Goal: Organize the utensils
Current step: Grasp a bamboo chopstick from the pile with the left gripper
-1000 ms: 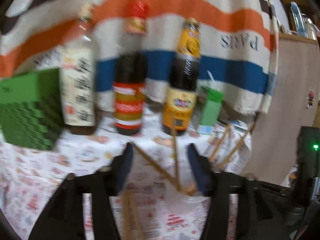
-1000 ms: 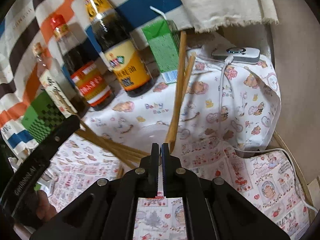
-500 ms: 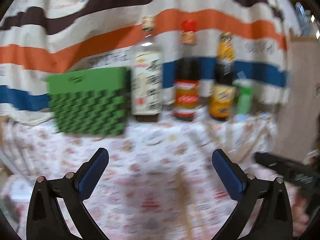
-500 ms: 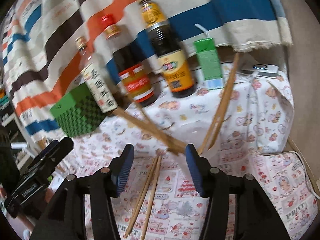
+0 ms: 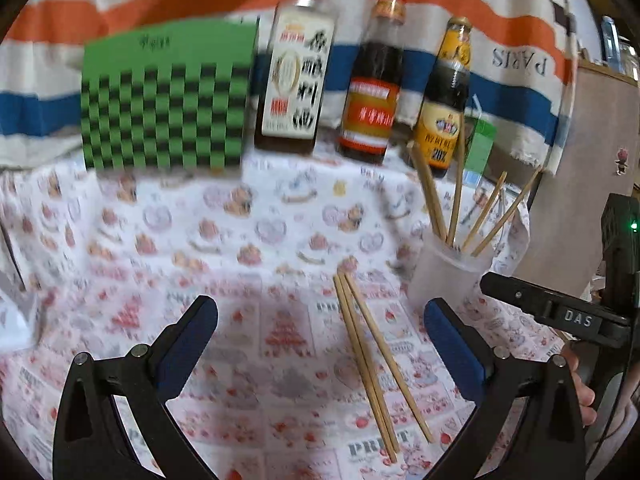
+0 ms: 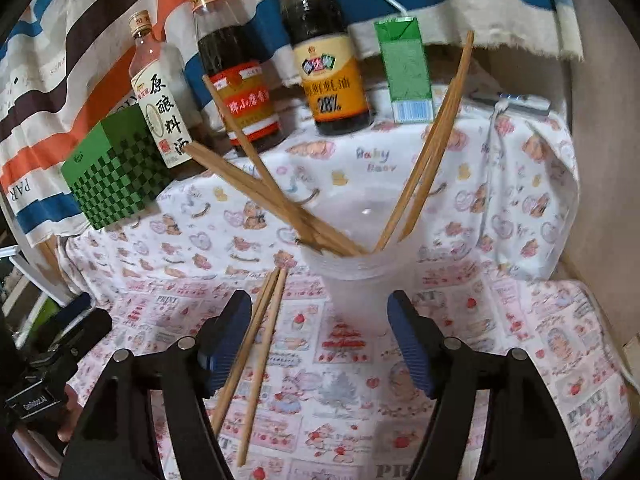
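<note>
While two chopsticks (image 6: 256,344) lie flat, three bottles (image 6: 236,64), one cup (image 6: 360,280)

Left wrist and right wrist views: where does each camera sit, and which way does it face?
Left wrist: on the left gripper, tilted down at loose chopsticks and cup; own open fingers, plus right gripper.
Right wrist: on the right gripper, facing the cup; own open fingers.
Shared: cup, chopsticks, bottles, green box.

Striped cloth (image 5: 500,12) in orange, blue, brown and cream hung across the back, cartoon-print cover over the table (image 6: 520,184), plain brownish panel (image 5: 592,152) off right. Soft daylight.
</note>
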